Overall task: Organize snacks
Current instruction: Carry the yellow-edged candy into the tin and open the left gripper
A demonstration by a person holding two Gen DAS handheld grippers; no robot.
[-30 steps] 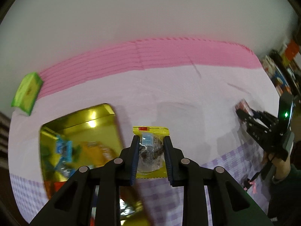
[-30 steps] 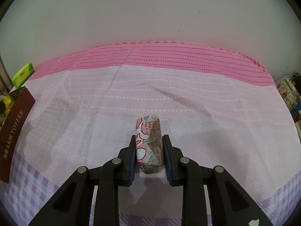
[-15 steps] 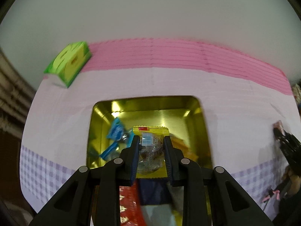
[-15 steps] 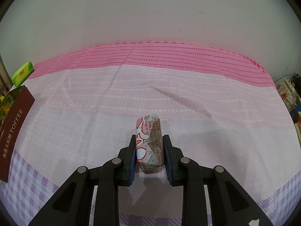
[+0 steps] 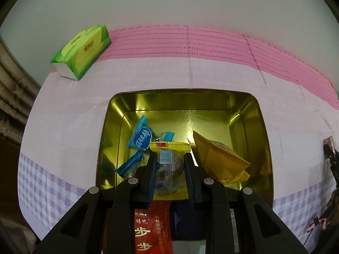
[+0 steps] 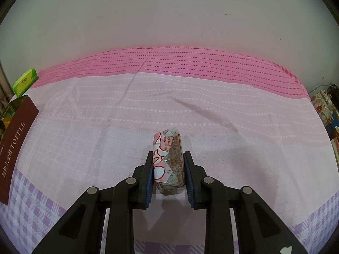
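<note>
Two grippers, both clenched. Left gripper (image 5: 170, 165) clamped on a crinkly yellow-edged clear packet (image 5: 169, 163), held over a glossy rectangular gold tin (image 5: 262, 131). Inside the tin: blue wrapped candies (image 5: 141, 138) at 10 o'clock, a creased mustard pouch (image 5: 218, 158) at 3 o'clock, a red sachet (image 5: 151, 228) at 6 o'clock. Right gripper (image 6: 168, 167) squeezing a shiny oblong pink-and-white wrapped bar (image 6: 169, 160) above the woven pink-and-lilac tablecloth (image 6: 233, 110). Boxy green tissue pack (image 5: 81, 51) at 10 o'clock.

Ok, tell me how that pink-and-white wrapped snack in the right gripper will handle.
The pink-and-white wrapped snack looks like a firm bar: it keeps its block shape between the right gripper's pads. Its glossy, creased wrapper probably makes it slippery. Flat-sided, so unlikely to roll once set on the tablecloth.
</note>
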